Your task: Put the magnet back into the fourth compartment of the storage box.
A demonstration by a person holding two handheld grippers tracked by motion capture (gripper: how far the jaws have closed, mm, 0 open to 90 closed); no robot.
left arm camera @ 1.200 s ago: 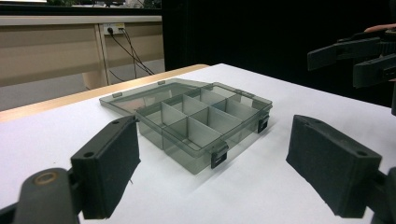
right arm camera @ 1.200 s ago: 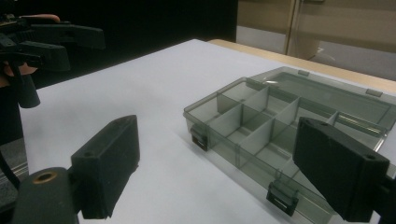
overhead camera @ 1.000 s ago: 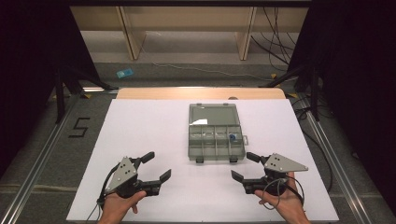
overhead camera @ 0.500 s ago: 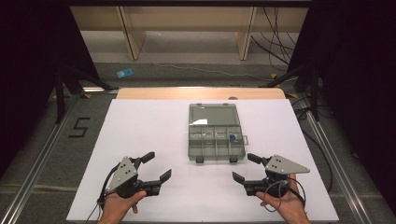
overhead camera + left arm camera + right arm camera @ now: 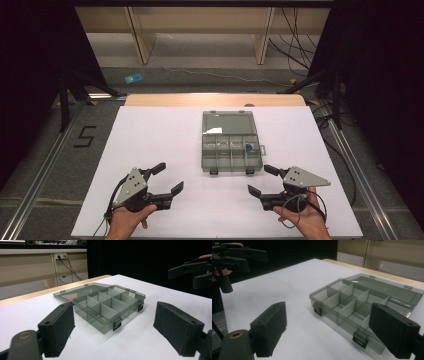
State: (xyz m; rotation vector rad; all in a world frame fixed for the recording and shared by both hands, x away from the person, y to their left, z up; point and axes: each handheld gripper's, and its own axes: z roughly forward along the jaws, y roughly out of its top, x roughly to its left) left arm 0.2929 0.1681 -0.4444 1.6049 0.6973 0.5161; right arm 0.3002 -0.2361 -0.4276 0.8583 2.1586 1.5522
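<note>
A smoky clear plastic compartment box [image 5: 231, 142] lies open in the middle of the white table [image 5: 150, 135], its lid folded flat away from me. A small blue item [image 5: 248, 147] sits in a right-hand compartment. My left gripper [image 5: 167, 178] rests near the front left, open and empty, pointing toward the box [image 5: 105, 306]. My right gripper [image 5: 261, 180] rests near the front right, open and empty, just in front of the box's latches [image 5: 359, 312]. Each gripper view shows the other gripper far off: the right one [image 5: 193, 271] and the left one [image 5: 237, 258].
A wooden strip [image 5: 215, 99] borders the table's far edge. Beyond it stand desk legs [image 5: 140, 35], cables [image 5: 295, 45] and a blue object [image 5: 133, 78] on the floor. Metal rails [image 5: 45, 160] run along both sides, with a "5" [image 5: 85, 136] marked at the left.
</note>
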